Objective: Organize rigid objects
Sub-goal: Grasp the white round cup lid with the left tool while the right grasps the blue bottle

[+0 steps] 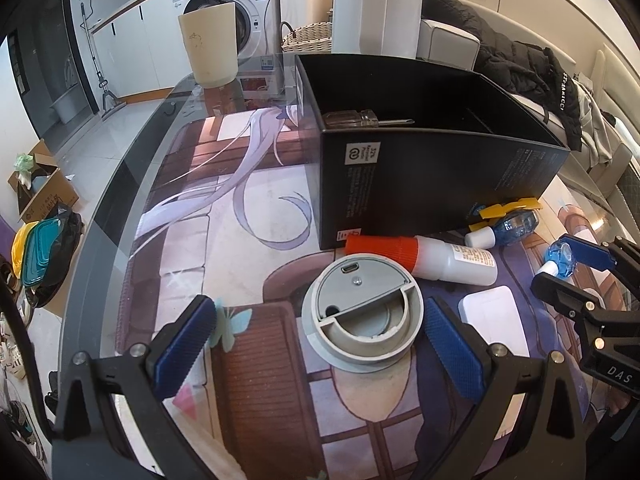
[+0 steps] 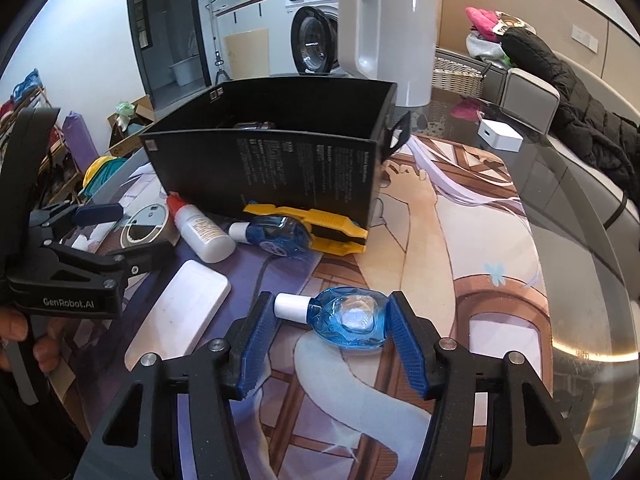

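A black open box (image 1: 432, 184) (image 2: 280, 160) stands on the printed mat and holds a clear-handled screwdriver (image 1: 360, 119). My left gripper (image 1: 320, 340) is open, its blue pads on either side of a round grey device (image 1: 362, 314) (image 2: 146, 224). My right gripper (image 2: 332, 344) (image 1: 568, 268) is open, its pads flanking a small blue bottle with a white cap (image 2: 344, 320) (image 1: 560, 262). A white bottle with an orange cap (image 1: 424, 256) (image 2: 200, 228), a second blue bottle (image 2: 272, 234) (image 1: 504, 228) and a yellow clip (image 2: 320, 232) lie against the box.
A flat white rectangular block (image 2: 180, 320) (image 1: 496, 316) lies between the grippers. A white kettle (image 2: 384, 32) stands behind the box. A small white cube (image 2: 500, 134) sits on the glass table (image 2: 580, 280). A beige bin (image 1: 210, 44) stands at the table's far end.
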`<state>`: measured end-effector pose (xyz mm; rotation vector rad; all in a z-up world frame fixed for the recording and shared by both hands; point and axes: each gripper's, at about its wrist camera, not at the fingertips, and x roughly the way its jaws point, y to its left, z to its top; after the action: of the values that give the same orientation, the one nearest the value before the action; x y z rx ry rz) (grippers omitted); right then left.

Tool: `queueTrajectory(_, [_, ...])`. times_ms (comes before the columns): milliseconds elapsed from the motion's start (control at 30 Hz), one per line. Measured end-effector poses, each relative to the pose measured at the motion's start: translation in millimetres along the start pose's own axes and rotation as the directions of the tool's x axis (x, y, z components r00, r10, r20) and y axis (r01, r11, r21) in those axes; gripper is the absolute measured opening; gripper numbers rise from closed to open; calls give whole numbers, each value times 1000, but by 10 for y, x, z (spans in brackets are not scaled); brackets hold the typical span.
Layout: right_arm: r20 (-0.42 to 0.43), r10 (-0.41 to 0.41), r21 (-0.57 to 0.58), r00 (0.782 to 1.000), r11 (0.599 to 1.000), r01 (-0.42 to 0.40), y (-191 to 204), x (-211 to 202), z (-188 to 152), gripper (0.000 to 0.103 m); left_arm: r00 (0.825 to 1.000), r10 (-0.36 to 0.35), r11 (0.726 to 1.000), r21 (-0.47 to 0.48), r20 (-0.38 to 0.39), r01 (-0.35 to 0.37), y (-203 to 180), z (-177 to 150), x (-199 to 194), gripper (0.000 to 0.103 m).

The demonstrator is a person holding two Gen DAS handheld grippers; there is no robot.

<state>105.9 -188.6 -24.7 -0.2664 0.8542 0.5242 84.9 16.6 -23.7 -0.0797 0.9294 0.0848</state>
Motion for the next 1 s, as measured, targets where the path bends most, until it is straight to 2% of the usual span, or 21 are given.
queueTrajectory(100, [0,1,-3,1000,1000,-1,-1,5,1,58,1000,-8,1000,9,12,8,-16,-12,-21,95])
queueTrajectory(200, [-1,2,-6,1000,1000,-2,5,4,-1,58,999,-23,999,29,26,22,-51,-22,-54,83])
queueTrajectory(233, [-1,4,-9,1000,1000,-4,9,5,-2,58,999,-29,999,35,30,28,-62,-24,-66,75])
queueTrajectory(267, [-1,5,-11,1000,1000,-5,15,2,-5,58,999,-35,999,42,35,34,-72,-26,-82,62])
queueTrajectory(300, [-1,6,-12,1000,1000,-6,19,3,-5,58,998,-43,998,50,39,41,-83,-26,-97,56])
queueTrajectory(367, [-1,7,-15,1000,1000,-7,24,7,-5,58,997,-62,997,54,44,60,-85,-28,-123,54])
queueTrajectory(400, [-1,7,-17,1000,1000,-8,28,4,-9,58,996,-73,996,56,47,71,-86,-32,-135,48])
queueTrajectory(1000, [18,8,-35,1000,999,-8,73,-55,-21,58,993,-75,996,64,92,69,-62,-62,-285,48])
